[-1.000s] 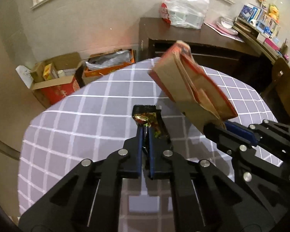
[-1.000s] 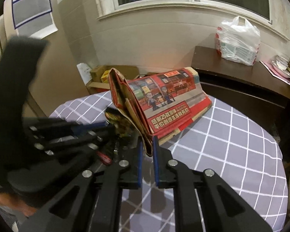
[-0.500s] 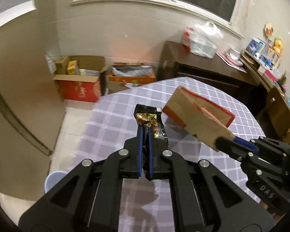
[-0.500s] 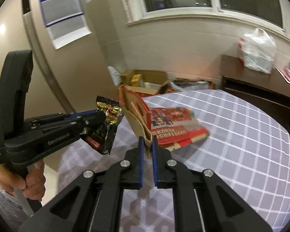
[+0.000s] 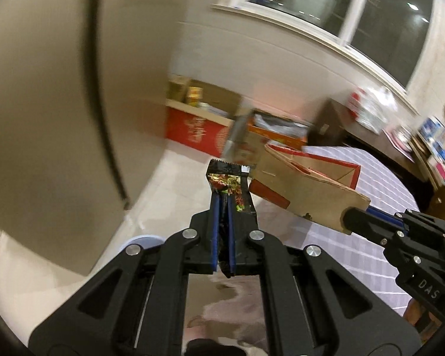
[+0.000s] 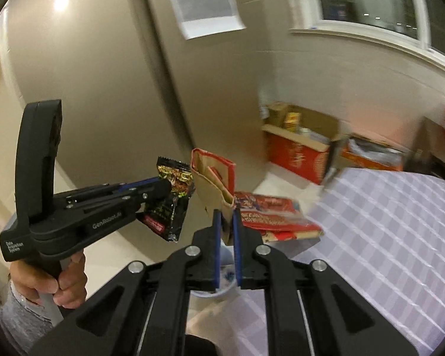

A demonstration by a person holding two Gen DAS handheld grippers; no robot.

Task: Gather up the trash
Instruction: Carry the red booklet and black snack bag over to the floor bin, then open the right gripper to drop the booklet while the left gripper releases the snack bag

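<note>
The left gripper (image 5: 221, 207) was seen with its jaws drawn almost together, only the thickness of a dark snack wrapper (image 5: 230, 185) between the blue pads. The wrapper was pinched by its lower part, its crimped top edge standing above the fingertips. From the right wrist view the same wrapper (image 6: 172, 200) was shown hanging crumpled from the left gripper (image 6: 163, 188), held in the air beyond the edge of the checked tablecloth (image 6: 385, 237), over the pale floor.

The right gripper (image 6: 227, 216) was likewise nearly closed, its jaws clamped on one corner of a flattened brown-and-red paper bag (image 6: 215, 184). The bag was held raised off the tablecloth, its open mouth tilted upward, just beside the wrapper but apart from it. In the left wrist view the bag (image 5: 308, 184) was seen stretched from the right gripper (image 5: 350, 218) toward the wrapper.

Beyond the tablecloth, red cardboard boxes (image 6: 296, 148) were set against the wall. Below the tablecloth's edge, part of a pale blue round rim (image 5: 142, 240) was visible behind the left gripper; what it belonged to could not be told.
</note>
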